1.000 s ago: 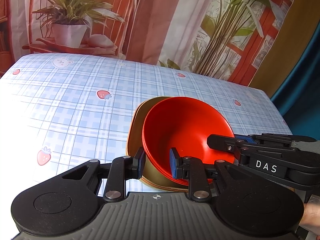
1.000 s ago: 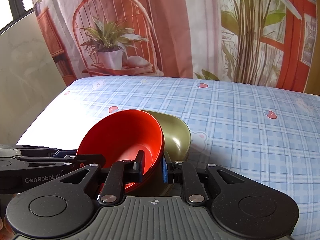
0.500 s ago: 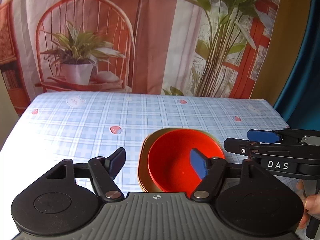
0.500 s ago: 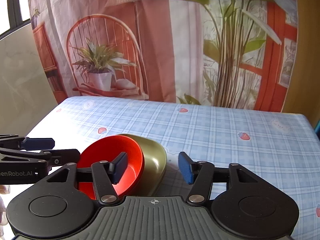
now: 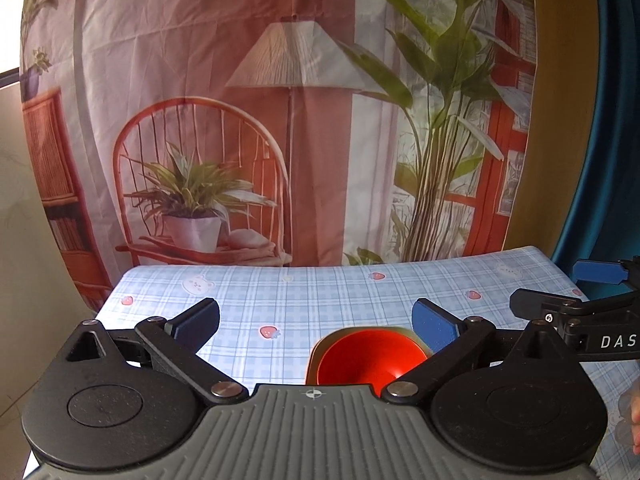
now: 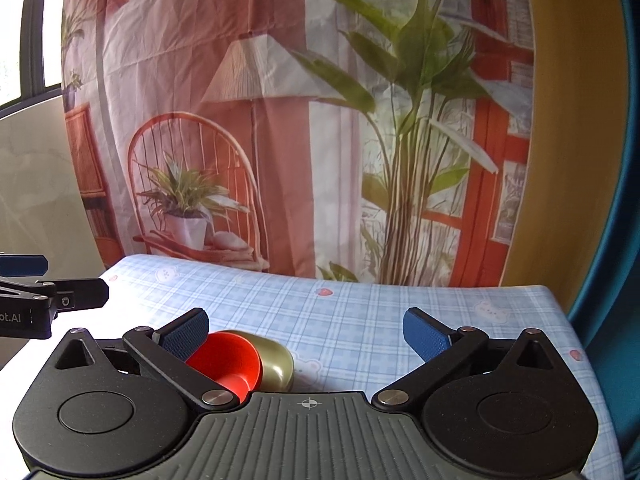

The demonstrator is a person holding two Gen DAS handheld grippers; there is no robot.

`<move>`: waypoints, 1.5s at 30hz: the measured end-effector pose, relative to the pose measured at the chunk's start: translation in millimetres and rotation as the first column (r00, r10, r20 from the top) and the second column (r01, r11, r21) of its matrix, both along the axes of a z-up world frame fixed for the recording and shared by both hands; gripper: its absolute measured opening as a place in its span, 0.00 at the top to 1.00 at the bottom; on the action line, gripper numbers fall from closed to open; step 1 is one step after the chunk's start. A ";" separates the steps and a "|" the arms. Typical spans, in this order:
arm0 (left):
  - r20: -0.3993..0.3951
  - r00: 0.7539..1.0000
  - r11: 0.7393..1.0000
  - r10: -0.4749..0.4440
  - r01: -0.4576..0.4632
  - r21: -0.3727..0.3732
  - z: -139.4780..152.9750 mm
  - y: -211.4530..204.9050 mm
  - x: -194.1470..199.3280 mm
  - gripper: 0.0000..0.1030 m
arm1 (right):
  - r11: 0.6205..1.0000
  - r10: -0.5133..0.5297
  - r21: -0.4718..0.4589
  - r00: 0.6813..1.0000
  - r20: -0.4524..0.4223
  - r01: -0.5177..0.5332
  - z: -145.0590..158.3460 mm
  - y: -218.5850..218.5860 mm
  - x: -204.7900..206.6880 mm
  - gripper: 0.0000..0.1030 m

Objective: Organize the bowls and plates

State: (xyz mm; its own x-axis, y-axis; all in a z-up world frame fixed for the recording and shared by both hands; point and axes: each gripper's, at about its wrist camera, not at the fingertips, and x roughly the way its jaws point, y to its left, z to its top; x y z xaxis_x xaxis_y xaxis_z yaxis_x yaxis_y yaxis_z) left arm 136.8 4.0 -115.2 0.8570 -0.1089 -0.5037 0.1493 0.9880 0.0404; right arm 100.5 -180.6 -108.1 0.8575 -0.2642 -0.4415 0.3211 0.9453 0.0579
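Two bowls made up all the crockery in view: a glossy red round plastic bowl [image 5: 370,358] sat nested inside a dull olive-gold bowl [image 6: 276,366], and the pair rested on the blue plaid tablecloth with strawberry and bear prints [image 5: 320,296]. Taking the olive-gold bowl as landmark, the red bowl lay within it and slightly toward its left rim in the right wrist view. Left gripper [image 5: 316,324] hung above and on the near side of the olive-gold bowl, jaws spread wide, nothing between its blue pads. Right gripper [image 6: 306,330] was likewise above and near-side of it, jaws fully apart, holding nothing; neither tool touched either bowl. Each gripper's black frame showed at the edge of the other's view. No plates were visible anywhere on the cloth. Judgement: the stacking step looked complete, bowls nested and released; whatever remained, if anything, lay outside these views. A printed backdrop with chair, lamp and plants [image 5: 280,140] hung beyond the olive-gold bowl.
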 end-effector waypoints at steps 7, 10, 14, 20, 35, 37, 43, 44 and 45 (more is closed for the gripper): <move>0.050 0.998 0.999 0.045 -0.044 -0.014 31.1 1.1 -34.3 0.00 | 1.000 -0.010 -0.025 0.996 0.086 0.012 34.8 13.4 -38.7 0.00; 0.074 0.996 0.999 0.041 -0.040 -0.016 44.2 1.3 -48.7 0.00 | 1.000 -0.011 -0.002 0.993 0.116 0.011 46.6 13.9 -53.7 0.00; 0.119 0.992 0.998 0.050 -0.055 0.040 58.4 -3.3 -68.1 0.00 | 1.000 -0.015 -0.003 0.988 0.155 0.015 60.1 14.7 -72.9 0.00; 0.151 0.985 0.996 0.085 -0.090 0.024 70.9 -4.9 -85.8 0.00 | 1.000 0.003 0.021 0.983 0.183 -0.007 65.5 14.8 -92.3 0.00; 0.162 0.978 0.988 0.131 -0.141 0.056 64.7 -5.5 -109.3 0.00 | 1.000 -0.020 -0.009 0.988 0.152 0.022 53.0 27.0 -108.7 0.00; 0.163 0.978 0.988 0.134 -0.145 0.055 64.6 -4.2 -110.1 0.00 | 1.000 -0.023 -0.005 0.988 0.152 0.024 53.5 26.6 -110.0 0.00; 0.158 0.977 0.988 0.141 -0.149 0.044 63.9 -2.5 -111.5 0.00 | 1.000 -0.021 -0.010 0.988 0.155 0.023 55.0 25.6 -112.0 0.00; 0.158 0.977 0.988 0.140 -0.149 0.043 63.5 -2.5 -112.4 0.00 | 1.000 -0.021 -0.010 0.988 0.155 0.023 54.9 25.7 -112.0 0.00; 0.158 0.977 0.988 0.140 -0.148 0.042 63.3 -2.3 -112.9 0.00 | 1.000 -0.021 -0.009 0.988 0.155 0.023 54.8 25.9 -112.0 0.00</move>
State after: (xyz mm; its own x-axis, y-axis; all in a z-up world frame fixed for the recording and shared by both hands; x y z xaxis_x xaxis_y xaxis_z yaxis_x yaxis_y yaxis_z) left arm 23.9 1.6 -51.9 0.9297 0.0445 -0.3657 -0.0064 0.9945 0.1047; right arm -11.5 -154.7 -53.3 0.9091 -0.2878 -0.3011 0.3299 0.9389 0.0985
